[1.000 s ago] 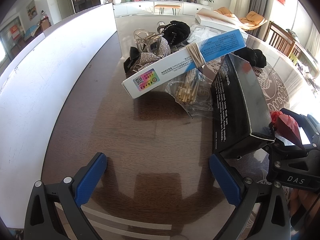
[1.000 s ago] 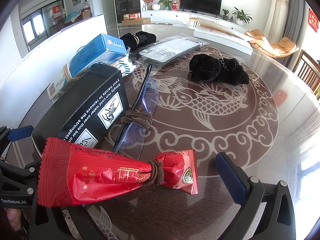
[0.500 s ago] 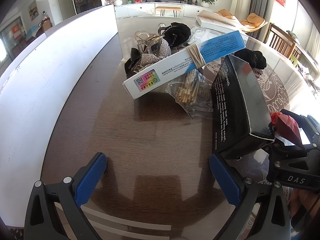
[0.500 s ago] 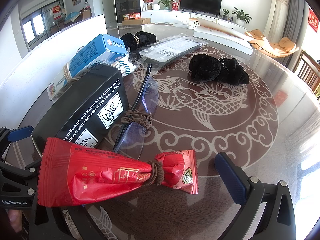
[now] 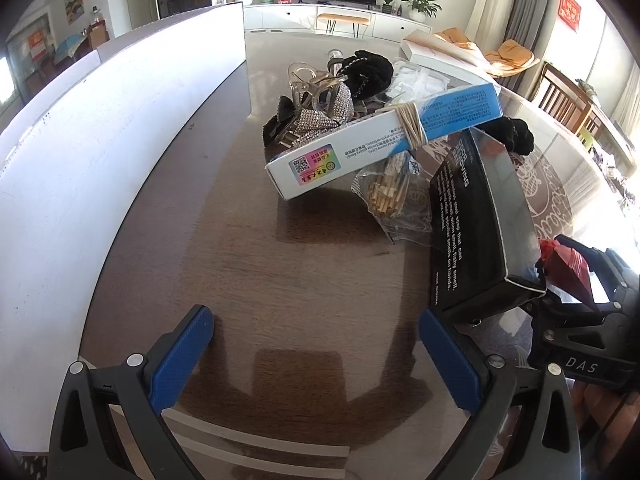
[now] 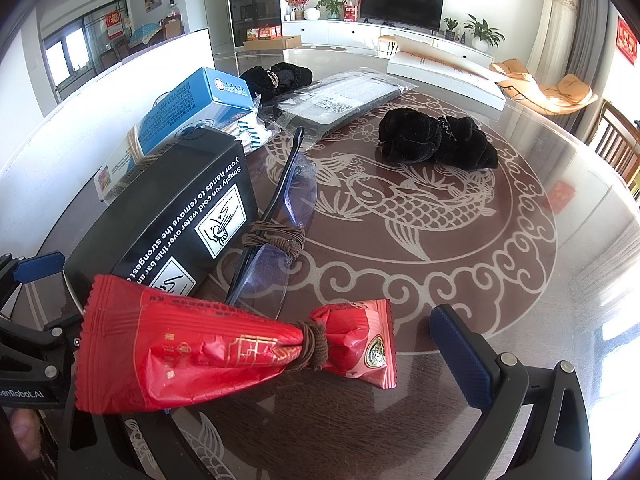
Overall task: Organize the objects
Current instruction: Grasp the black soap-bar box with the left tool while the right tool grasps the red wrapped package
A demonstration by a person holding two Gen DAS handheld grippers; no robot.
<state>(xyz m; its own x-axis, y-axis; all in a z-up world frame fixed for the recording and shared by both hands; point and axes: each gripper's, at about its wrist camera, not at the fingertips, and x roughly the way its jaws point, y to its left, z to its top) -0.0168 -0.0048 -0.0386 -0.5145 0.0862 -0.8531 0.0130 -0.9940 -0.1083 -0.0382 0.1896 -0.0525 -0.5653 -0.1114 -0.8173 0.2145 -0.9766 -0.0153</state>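
My left gripper [image 5: 316, 340] is open and empty over bare dark table. A black box [image 5: 480, 220] lies just right of its right finger. A blue-and-white box [image 5: 384, 136] bound with a rubber band leans on a pile beyond. My right gripper [image 6: 280, 360] is open; a red snack packet [image 6: 224, 348] tied with a brown hair band lies between its fingers and hides the left one. Folded glasses [image 6: 276, 232] with a brown hair band lie beside the black box [image 6: 168, 216]. The red packet also shows in the left view [image 5: 568, 264].
A white wall panel [image 5: 100, 140] runs along the table's left side. A bag of sticks [image 5: 392, 196], a rhinestone clip [image 5: 320, 120] and black scrunchies [image 6: 436, 140] lie on the glass table. A plastic-wrapped pad [image 6: 340, 100] and a white book [image 6: 444, 76] lie farther back.
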